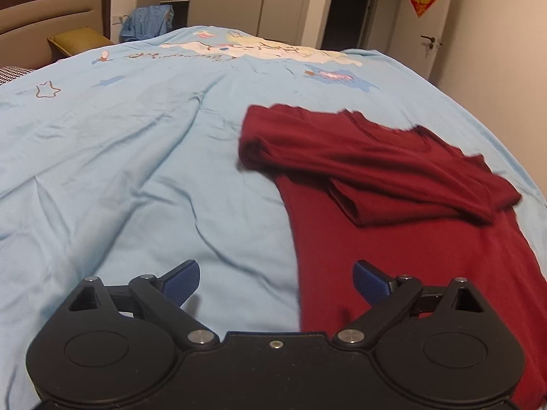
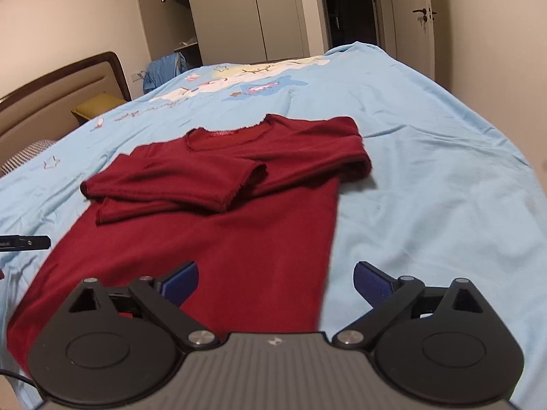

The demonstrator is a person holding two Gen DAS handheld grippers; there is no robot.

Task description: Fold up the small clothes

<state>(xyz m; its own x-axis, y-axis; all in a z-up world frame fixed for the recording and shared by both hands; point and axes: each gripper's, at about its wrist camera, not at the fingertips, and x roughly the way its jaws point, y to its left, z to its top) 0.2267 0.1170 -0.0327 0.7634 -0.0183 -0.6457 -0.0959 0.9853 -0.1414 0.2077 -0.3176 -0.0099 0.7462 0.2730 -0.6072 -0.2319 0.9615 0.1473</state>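
A dark red long-sleeved shirt [image 1: 403, 225] [image 2: 212, 232] lies flat on the light blue bedspread [image 1: 136, 171] [image 2: 427, 188], collar pointing away from me, both sleeves folded across the chest. My left gripper [image 1: 276, 282] hovers open over the shirt's left edge near the hem; its right finger is above red cloth, its left finger above the bedspread. In the right wrist view my right gripper [image 2: 276, 282] hangs open over the shirt's right edge near the hem, nothing between its fingers. A black piece of the left gripper [image 2: 24, 242] pokes in at the left edge.
A brown padded headboard [image 2: 61, 92] and an olive cushion [image 1: 78, 42] sit at the far left. Blue cloth [image 1: 148, 22] is piled past the bed, by white wardrobes [image 2: 232, 13]. A dark doorway [image 1: 352, 7] and a white door [image 2: 413, 17] stand behind.
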